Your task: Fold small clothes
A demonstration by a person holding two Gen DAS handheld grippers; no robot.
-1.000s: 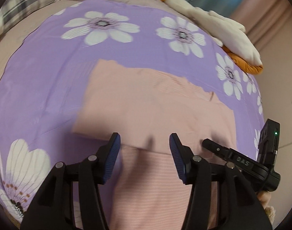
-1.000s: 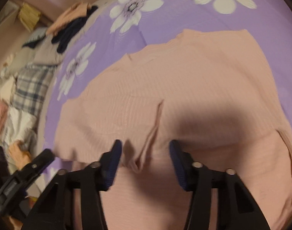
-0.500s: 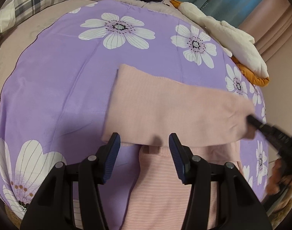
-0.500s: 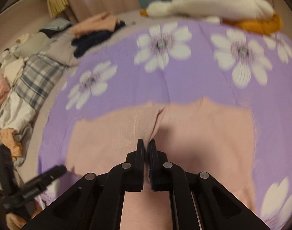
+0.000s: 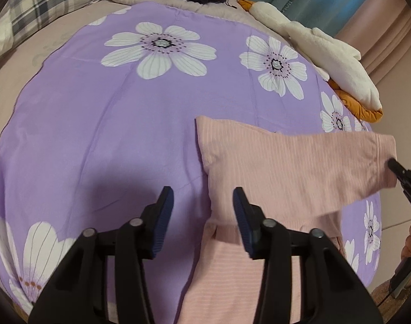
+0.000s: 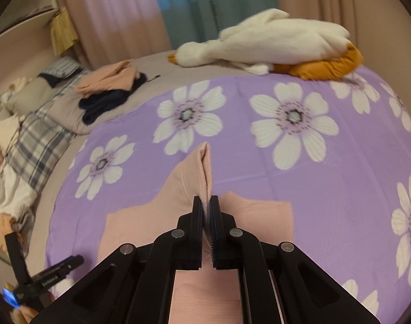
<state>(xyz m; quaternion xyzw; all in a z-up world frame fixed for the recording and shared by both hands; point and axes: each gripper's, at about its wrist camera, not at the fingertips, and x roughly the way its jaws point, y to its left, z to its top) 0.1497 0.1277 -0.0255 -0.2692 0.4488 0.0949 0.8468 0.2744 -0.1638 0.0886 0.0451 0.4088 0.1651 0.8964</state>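
Purple sheet (image 5: 97,140), plush goose (image 6: 262,46) beyond

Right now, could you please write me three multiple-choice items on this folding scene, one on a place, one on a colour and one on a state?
1. Where does the plush goose lie?
A. at the far edge of the bed, beyond the purple sheet
B. on the pink garment
C. between the left gripper's fingers

2. What colour are the sheet's flowers?
A. yellow
B. white
C. red

3. How does the right gripper stand?
A. wide open above the sheet
B. shut on a plaid pillow
C. shut on the pink garment

Answers: 1 A, the goose rests past the sheet's far border. 2 B, the petals are white with dark centres. 3 C, pink fabric is pinched between its fingers, while the left gripper is open.
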